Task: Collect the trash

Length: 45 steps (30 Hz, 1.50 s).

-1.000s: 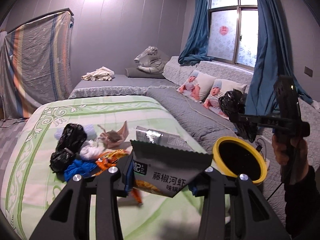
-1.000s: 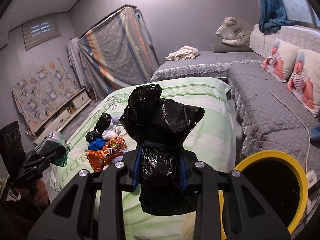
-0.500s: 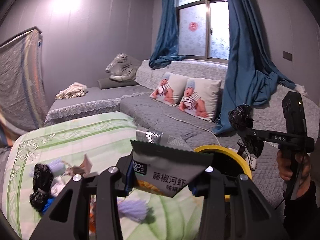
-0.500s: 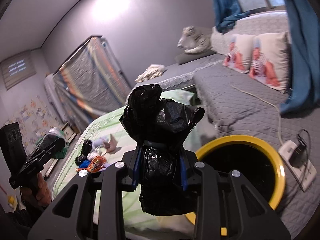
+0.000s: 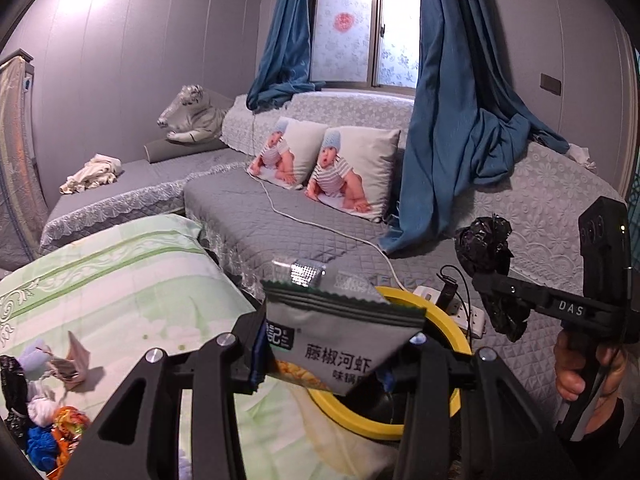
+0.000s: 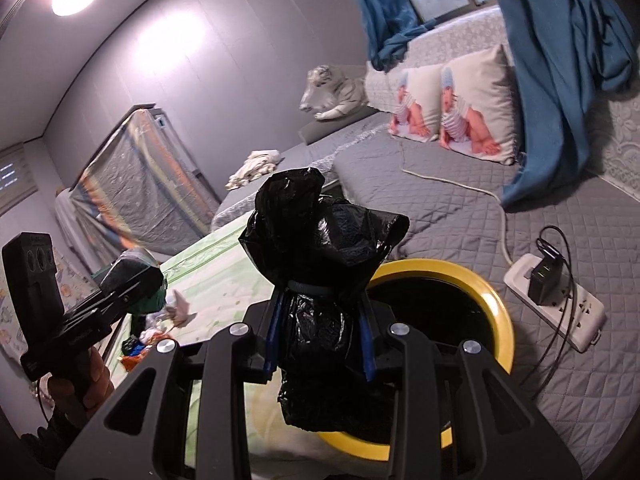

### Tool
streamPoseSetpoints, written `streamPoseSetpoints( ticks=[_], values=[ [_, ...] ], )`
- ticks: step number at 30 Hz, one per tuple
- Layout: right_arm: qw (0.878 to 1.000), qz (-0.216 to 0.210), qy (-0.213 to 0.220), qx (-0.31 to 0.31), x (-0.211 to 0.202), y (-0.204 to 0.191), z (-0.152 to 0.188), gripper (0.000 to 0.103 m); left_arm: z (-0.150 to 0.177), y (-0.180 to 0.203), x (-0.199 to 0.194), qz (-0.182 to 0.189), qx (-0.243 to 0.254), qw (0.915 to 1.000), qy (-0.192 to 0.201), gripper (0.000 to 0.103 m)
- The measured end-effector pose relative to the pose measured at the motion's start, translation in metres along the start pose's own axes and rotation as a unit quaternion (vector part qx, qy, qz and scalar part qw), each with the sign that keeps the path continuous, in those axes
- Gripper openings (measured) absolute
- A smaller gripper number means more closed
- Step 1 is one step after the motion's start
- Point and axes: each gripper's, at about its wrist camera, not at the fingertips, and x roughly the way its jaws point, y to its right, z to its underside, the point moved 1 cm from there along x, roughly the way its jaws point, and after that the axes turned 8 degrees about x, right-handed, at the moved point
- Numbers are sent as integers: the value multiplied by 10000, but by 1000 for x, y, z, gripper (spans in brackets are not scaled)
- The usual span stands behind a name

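Note:
My left gripper point(image 5: 324, 354) is shut on a grey snack packet point(image 5: 336, 340) with printed characters, held just in front of the yellow-rimmed bin point(image 5: 440, 320). My right gripper point(image 6: 320, 336) is shut on a knotted black plastic bag point(image 6: 320, 248), hanging over the near left rim of the same bin point(image 6: 496, 304). The right gripper with its black bag point(image 5: 486, 256) shows in the left wrist view at the right, held by a hand point(image 5: 576, 364). In the right wrist view the left gripper point(image 6: 132, 284) appears at the left. More trash point(image 5: 48, 432) lies on the green bedspread point(image 5: 120, 280).
The bin stands between the green-covered bed and a grey quilted sofa point(image 5: 280, 208). A white power strip point(image 6: 560, 304) with a black charger and cables lies on the quilt right of the bin. Two baby-print pillows point(image 5: 328, 160), a toy tiger point(image 5: 192, 116) and blue curtains point(image 5: 440, 120) are behind.
Both grippers have swung right from the bed toward the bin, each keeping its load. The bin now sits right behind the packet and under the black bag; the trash pile has slid to the left edge.

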Motion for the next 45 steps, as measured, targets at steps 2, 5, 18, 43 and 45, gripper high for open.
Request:
streamPoseSetpoints(
  ticks=[2, 5, 18, 43, 45],
  values=[
    [9999, 110, 23, 43, 4, 6, -3, 29, -3, 5, 13, 57, 41, 9999, -72, 39],
    [9995, 245, 44, 172, 10, 15, -9, 29, -6, 11, 33, 124, 42, 9997, -187, 39],
    [9950, 689, -188, 698, 58, 50, -23, 31, 13, 28, 108, 361, -60, 9960, -809, 39],
    [9858, 1272, -271, 1060, 56, 68, -19, 66, 24, -19, 113, 264, -1060, 9898, -918, 83],
    [9867, 1270, -189, 993, 53, 60, -20, 67, 22, -29, 98, 179, -1138, 9903, -772, 88]
  ],
)
